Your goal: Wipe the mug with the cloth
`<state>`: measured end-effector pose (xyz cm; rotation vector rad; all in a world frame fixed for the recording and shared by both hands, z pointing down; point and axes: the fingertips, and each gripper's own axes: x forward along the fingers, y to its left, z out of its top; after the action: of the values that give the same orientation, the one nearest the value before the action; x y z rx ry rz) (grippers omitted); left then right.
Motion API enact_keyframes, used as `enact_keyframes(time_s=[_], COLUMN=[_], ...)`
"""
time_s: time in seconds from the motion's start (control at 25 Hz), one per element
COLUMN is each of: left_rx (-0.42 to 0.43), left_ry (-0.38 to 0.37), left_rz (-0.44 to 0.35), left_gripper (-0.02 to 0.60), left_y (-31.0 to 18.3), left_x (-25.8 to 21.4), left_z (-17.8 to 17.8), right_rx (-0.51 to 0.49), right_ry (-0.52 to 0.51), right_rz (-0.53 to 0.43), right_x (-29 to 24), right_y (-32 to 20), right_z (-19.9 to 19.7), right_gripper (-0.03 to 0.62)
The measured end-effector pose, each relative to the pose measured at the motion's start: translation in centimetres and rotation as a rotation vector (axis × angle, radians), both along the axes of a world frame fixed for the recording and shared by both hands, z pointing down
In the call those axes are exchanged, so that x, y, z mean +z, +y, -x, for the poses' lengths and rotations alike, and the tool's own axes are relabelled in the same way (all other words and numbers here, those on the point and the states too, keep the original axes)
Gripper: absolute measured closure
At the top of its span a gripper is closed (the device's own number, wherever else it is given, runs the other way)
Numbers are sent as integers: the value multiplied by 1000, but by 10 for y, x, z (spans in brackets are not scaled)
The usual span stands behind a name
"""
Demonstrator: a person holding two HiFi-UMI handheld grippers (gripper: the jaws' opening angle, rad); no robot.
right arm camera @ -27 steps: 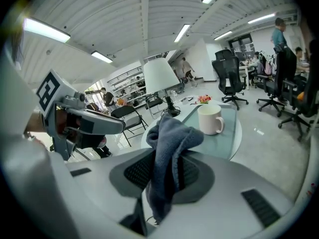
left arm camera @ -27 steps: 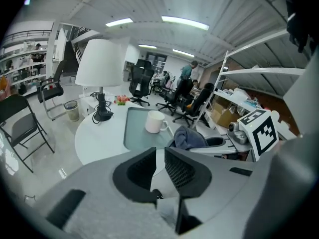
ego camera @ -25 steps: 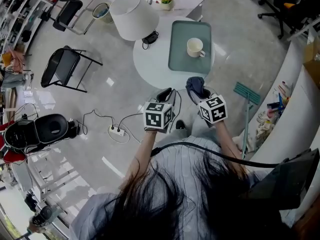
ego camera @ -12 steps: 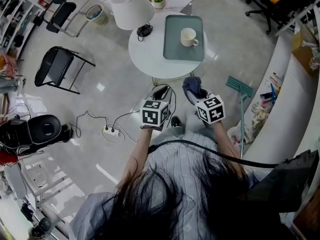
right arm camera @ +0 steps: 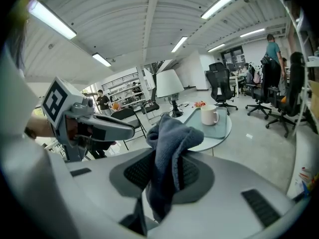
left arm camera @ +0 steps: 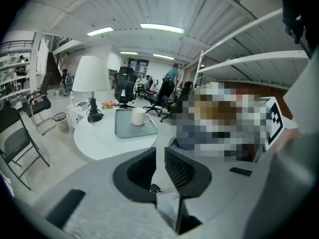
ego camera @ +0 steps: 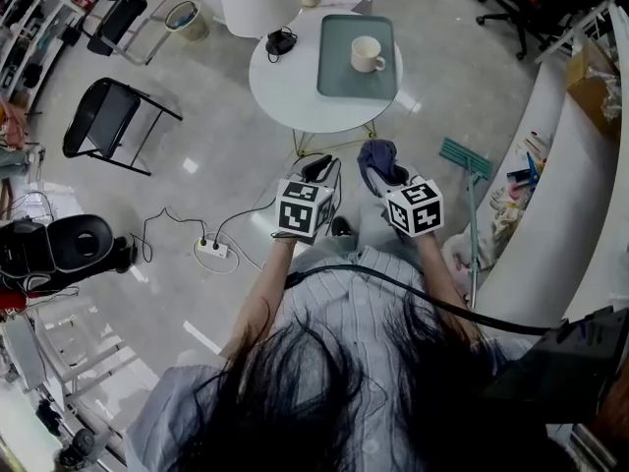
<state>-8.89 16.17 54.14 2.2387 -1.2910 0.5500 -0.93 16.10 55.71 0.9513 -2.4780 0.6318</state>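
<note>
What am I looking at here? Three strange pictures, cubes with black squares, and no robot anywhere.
No robot: a person holds a two-jaw gripper in each hand; the patterned cubes belong to them. The top-down picture comes from a camera on the person's head; the other two come from cameras riding on each gripper, looking along its jaws. The left gripper has its jaws slightly apart with nothing between them. The right gripper is clamped on a blue-grey cloth. Ahead, a round white table carries a lamp and a green tray with a white mug on it.
</note>
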Motion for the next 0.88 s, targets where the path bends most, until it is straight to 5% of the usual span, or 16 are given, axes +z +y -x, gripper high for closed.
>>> enact_keyframes(time_s=[0.36, 0.88], left_rx=[25, -68], left_ry=[-4, 29], left_rz=[-24, -41], left_gripper=[517, 517], left_y=[12, 15], left_x=[-6, -11], left_z=[3, 33], right_rx=[9, -80], right_ry=[0, 16], right_rz=[4, 25], right_x=[-1, -7], right_y=[13, 13], right_z=[6, 39], right_gripper=[500, 500])
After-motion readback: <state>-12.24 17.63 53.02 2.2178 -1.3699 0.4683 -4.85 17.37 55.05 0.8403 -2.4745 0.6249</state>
